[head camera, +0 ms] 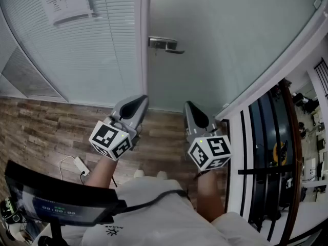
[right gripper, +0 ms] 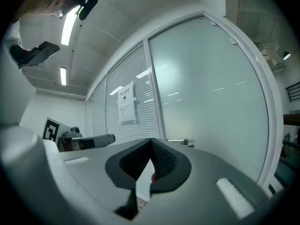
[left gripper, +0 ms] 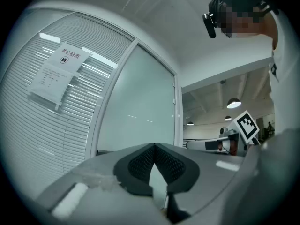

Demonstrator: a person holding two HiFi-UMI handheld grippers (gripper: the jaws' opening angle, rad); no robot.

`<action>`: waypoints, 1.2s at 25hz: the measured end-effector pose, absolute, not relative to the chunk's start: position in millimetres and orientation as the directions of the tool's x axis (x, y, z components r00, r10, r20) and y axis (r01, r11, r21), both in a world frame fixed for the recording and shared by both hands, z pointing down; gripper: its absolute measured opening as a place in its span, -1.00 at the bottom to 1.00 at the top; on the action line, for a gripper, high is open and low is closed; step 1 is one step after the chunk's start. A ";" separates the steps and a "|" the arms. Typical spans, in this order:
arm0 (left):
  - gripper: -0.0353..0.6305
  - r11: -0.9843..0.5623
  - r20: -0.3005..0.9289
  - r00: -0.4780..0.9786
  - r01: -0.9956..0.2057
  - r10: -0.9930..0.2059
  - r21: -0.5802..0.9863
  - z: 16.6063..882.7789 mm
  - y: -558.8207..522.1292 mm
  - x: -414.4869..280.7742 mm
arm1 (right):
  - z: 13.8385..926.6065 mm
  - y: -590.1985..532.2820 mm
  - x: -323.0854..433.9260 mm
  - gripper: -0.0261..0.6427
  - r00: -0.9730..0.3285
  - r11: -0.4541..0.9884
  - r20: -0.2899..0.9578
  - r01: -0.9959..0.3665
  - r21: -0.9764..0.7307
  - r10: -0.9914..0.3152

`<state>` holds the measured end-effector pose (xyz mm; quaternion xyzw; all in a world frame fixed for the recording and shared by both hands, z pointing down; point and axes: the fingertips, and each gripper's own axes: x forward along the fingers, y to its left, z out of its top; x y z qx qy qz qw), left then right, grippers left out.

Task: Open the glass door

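The frosted glass door (head camera: 225, 40) stands ahead of us, well clear of both grippers. We hold the left gripper (head camera: 142, 99) and right gripper (head camera: 187, 105) side by side, each with jaws pressed together on nothing. The lever handle (head camera: 165, 44) lies ahead between them, its long axis level, free end toward the right gripper, which we judge better placed.

- 1 frosted glass door (head camera: 220, 45)
- 1 silver metal lever handle (head camera: 165, 45)
- 1 white paper notice (head camera: 65, 3) (print unreadable)
- 2 grey two-jaw grippers: left gripper (head camera: 142, 100), right gripper (head camera: 188, 105)
- 1 white power strip (head camera: 81, 165)
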<state>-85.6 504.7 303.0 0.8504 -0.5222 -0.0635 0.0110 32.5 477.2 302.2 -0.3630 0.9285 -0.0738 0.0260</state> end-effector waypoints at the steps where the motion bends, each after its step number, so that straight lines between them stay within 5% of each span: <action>1: -0.89 -0.454 -0.096 0.446 -0.887 -0.890 0.085 303.0 503.7 -86.3 | 302.2 476.1 32.6 -0.90 -0.735 0.726 0.005 -0.671 -0.155 -0.678; 30: -0.89 -0.391 -0.067 0.386 -0.915 -0.920 0.096 318.1 480.6 -45.0 | 328.1 449.8 85.2 -0.90 -0.769 0.751 0.026 -0.631 -0.197 -0.639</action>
